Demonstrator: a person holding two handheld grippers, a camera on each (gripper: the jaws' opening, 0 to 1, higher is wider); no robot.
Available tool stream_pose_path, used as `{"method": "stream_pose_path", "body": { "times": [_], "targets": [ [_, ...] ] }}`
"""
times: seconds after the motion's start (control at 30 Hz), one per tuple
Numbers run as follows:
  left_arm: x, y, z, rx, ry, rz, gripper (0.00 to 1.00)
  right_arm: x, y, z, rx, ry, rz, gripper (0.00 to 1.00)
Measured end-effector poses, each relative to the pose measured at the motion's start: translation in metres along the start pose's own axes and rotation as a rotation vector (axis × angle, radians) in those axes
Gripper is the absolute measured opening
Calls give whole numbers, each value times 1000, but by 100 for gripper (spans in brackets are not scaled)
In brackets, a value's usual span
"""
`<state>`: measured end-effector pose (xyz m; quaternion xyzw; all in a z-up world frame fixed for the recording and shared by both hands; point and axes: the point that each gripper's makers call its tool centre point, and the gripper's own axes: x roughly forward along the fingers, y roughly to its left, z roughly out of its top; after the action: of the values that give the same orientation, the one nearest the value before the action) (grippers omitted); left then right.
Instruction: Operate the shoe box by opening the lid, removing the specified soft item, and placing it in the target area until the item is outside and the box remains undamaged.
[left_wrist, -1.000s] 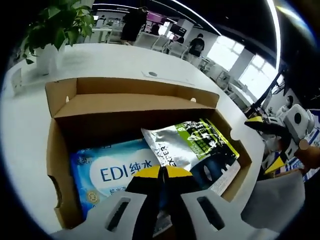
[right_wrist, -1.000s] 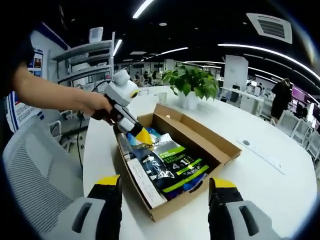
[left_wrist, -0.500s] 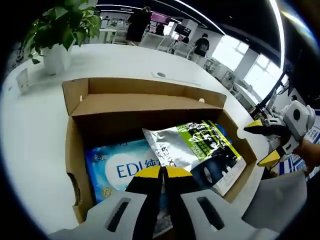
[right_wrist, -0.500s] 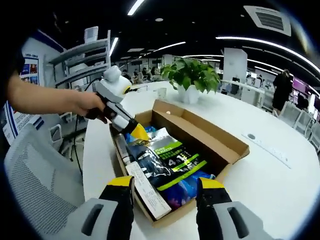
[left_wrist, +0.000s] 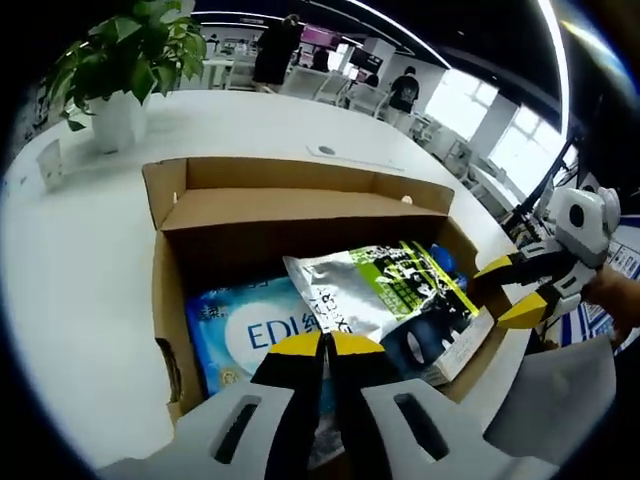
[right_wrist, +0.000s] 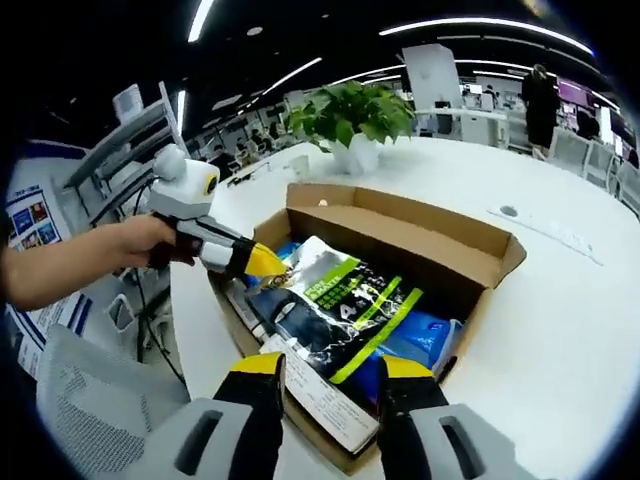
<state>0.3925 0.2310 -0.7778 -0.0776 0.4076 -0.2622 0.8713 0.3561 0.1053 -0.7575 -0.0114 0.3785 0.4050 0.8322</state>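
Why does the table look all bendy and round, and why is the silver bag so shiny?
Left gripper view: the fisheye lens curves the white table and the box edges; ceiling lights glare off the silver bag, and the windows behind are washed out white. Right gripper view: the same bending, the ceiling light strips arc, and the bag glints in streaks.

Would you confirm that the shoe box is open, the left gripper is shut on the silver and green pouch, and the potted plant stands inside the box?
Not quite: the potted plant stands on the white table beyond the shoe box, as the right gripper view shows. The box is open, and the left gripper is shut on the silver and green pouch.
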Motion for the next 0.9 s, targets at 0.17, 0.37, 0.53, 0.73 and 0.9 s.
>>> {"method": "stream_pose_path", "body": {
  "times": [0.17,0.37,0.53,0.73,0.9],
  "targets": [
    [-1,0,-1,7,-1,0,0,6,2,-5,35,42,-6,32],
    [-1,1,-3,5,3,1,0,16,3,-14,44,91,-13,33],
    [-1,1,-3,1,-1,-1,0,21,7,-15,76,85,-1,32],
    [-2,1,-2,-5,-12,2,0,19,5,-11,123,53,2,28],
    [-4,1,-1,-2,-18,2,0,17,4,-9,111,29,9,16]
  ]
}}
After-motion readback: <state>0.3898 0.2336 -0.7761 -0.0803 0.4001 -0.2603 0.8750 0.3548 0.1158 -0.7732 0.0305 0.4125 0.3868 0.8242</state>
